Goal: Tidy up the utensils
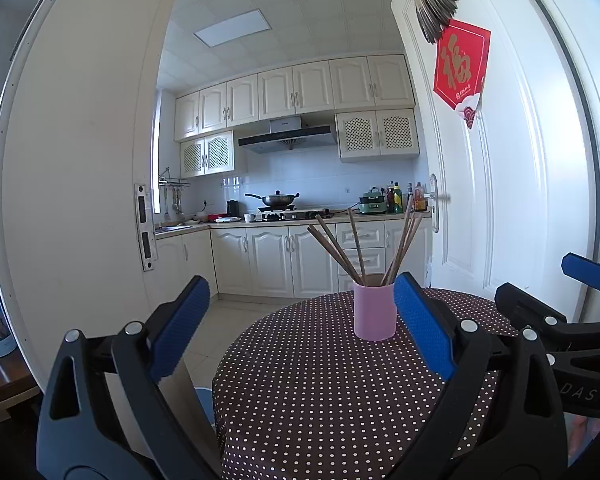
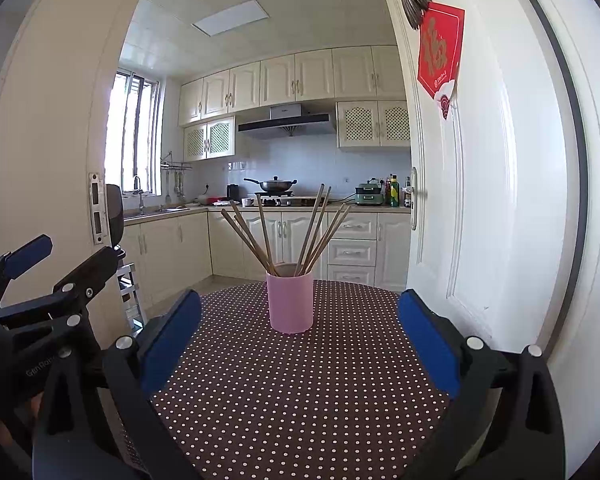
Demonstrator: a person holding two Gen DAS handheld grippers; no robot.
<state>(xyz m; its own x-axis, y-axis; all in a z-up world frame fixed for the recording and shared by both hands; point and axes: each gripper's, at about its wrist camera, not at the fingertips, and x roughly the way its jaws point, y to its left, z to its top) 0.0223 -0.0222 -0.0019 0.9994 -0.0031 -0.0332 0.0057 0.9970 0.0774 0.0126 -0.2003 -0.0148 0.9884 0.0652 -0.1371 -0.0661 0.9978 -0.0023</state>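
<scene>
- Tabletop (image 2: 300, 392): round, covered w/ dark brown cloth dotted in small white spots; cloth looks smooth and flat.
- Pink cup (image 2: 290, 302): plain cylinder, matte, prob. plastic, upright on the tabletop toward its far edge. In right wrist view it sits at 12 o'clock from the right tongs; in left wrist view (image 1: 375, 310) it's approx. 1 o'clock.
- Chopsticks (image 2: 315, 232): thin straight brown sticks, wood-like, standing in the cup and fanning out to both sides; several lean left, several right. Also seen in left view (image 1: 342, 248).
- Right tongs (image 2: 300, 340): black rigid frame w/ silver rivets, blue pads w/ fine ribbed texture. Spread wide apart, holding nothing, touching nothing; cup lies beyond the gap, clear of both pads.
- Left tongs (image 1: 296, 328): same build, black frame and blue textured pads. Also spread wide, nothing held. Its right pad overlaps the cup's edge in the view; can't tell if it touches, looks nearer the camera.
- Each view catches the other tongs at the frame's side: right one at 3 o'clock in left view, left one at 9 o'clock in right view.
- Background: cream panelled kitchen cabinets (image 2: 296, 76), white door (image 2: 500, 200) w/ red paper sign (image 2: 440, 56).
</scene>
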